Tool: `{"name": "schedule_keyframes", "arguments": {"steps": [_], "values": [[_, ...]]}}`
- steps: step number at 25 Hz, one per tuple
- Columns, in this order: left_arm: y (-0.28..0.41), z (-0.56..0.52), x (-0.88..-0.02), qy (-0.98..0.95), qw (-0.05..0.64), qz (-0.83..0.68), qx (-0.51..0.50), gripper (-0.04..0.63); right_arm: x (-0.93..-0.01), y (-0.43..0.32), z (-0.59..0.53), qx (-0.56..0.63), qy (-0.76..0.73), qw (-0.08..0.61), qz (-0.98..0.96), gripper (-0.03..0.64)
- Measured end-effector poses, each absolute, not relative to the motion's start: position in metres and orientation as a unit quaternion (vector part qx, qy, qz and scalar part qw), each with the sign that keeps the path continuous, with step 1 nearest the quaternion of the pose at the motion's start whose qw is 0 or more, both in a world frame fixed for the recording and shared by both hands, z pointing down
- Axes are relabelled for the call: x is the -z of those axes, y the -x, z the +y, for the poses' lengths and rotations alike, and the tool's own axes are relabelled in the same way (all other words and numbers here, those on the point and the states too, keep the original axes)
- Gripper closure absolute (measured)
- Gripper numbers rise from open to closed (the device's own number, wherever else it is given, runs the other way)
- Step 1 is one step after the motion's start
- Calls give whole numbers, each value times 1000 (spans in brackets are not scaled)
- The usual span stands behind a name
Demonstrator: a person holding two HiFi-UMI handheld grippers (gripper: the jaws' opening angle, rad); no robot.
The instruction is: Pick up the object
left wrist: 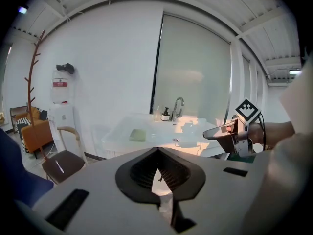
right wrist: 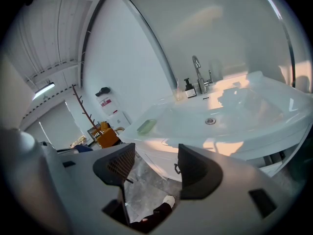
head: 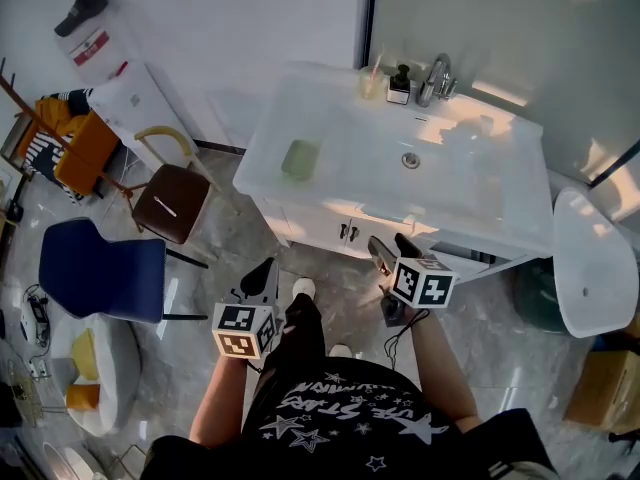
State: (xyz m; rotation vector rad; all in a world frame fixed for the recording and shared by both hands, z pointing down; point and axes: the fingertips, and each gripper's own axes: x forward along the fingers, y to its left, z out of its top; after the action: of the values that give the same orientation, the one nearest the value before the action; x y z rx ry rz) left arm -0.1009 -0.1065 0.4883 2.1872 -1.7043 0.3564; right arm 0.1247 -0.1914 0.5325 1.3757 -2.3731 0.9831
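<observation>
It looks like an office or studio room with a washroom corner set up in it. A white washbasin unit [head: 470, 193] with a tap [head: 437, 76], a pump bottle [head: 399, 85] and a green pad [head: 301, 159] stands against a frosted glass wall [left wrist: 193, 77]. A water dispenser [head: 138, 103], a coat stand [left wrist: 35, 67] and two chairs [head: 172, 203] share the polished stone floor [head: 340, 288].

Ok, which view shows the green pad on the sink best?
The head view: it looks straight down on the green pad, unobstructed, lying on the sink. Both gripper views show it small, distant and nearly edge-on.
</observation>
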Motion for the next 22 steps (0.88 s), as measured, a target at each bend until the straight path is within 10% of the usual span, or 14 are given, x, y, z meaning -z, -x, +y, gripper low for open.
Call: {"name": "schedule_keyframes", "arguments": {"steps": [22], "values": [[183,-352,-528,-799,205,-539,-171,580,-572,1,-392,-397,-471,195,-764,345]]}}
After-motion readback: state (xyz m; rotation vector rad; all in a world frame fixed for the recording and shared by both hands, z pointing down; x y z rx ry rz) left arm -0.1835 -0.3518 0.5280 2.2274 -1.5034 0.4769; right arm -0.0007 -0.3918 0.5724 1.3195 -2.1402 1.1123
